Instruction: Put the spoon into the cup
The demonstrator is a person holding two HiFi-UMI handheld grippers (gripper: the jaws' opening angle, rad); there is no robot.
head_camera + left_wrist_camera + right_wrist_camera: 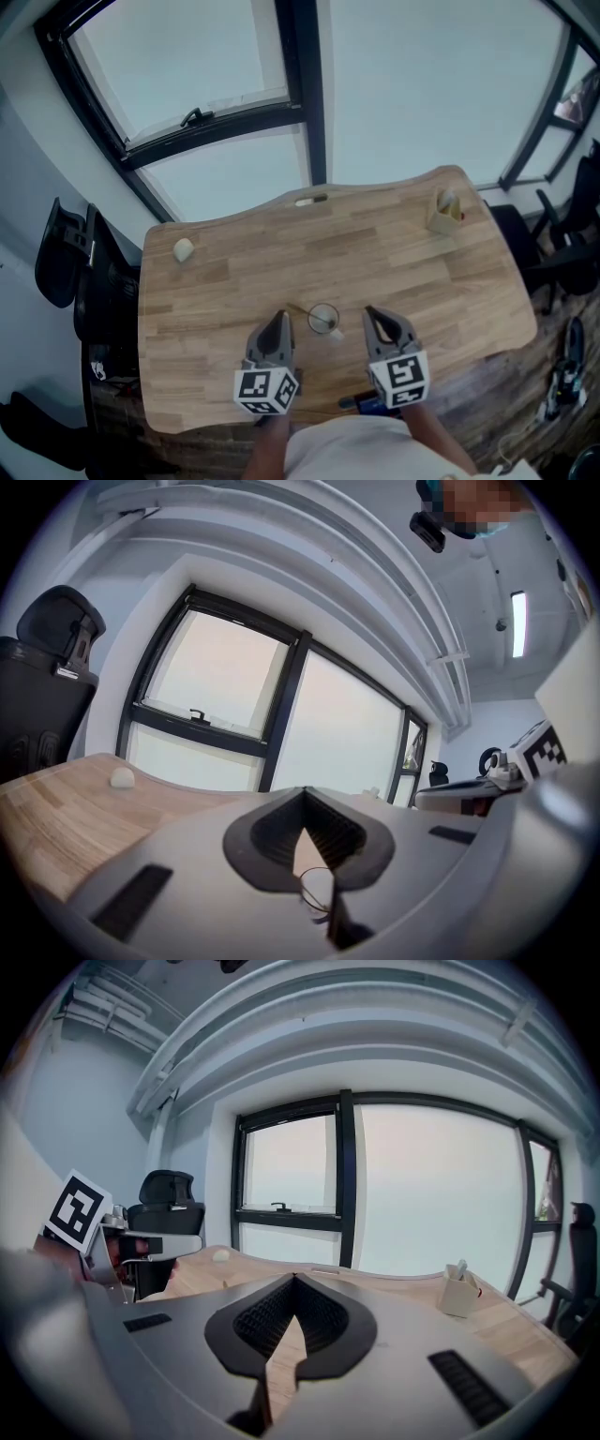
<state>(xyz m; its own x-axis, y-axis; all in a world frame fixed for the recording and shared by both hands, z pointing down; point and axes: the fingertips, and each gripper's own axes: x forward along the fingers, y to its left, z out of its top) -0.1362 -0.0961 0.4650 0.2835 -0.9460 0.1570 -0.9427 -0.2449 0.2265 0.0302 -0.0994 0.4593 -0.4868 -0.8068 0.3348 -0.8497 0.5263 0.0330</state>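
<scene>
A small clear glass cup (323, 319) stands on the wooden table (234, 281) near its front edge, between my two grippers. A thin spoon handle (296, 308) slants out over the cup's rim toward the left; its bowl end is too small to make out. My left gripper (278, 321) hovers just left of the cup with its jaws shut and nothing in them. In the left gripper view the cup's rim (317, 889) shows below the closed tips (302, 797). My right gripper (372, 315) is just right of the cup, and its jaws (295, 1281) meet with nothing between them.
A small white lump (184, 249) lies at the table's left. A pen (311, 199) rests on the far edge, and a beige holder (446, 212) stands at the back right. Black chairs (66, 253) stand off the left side, and windows rise behind the table.
</scene>
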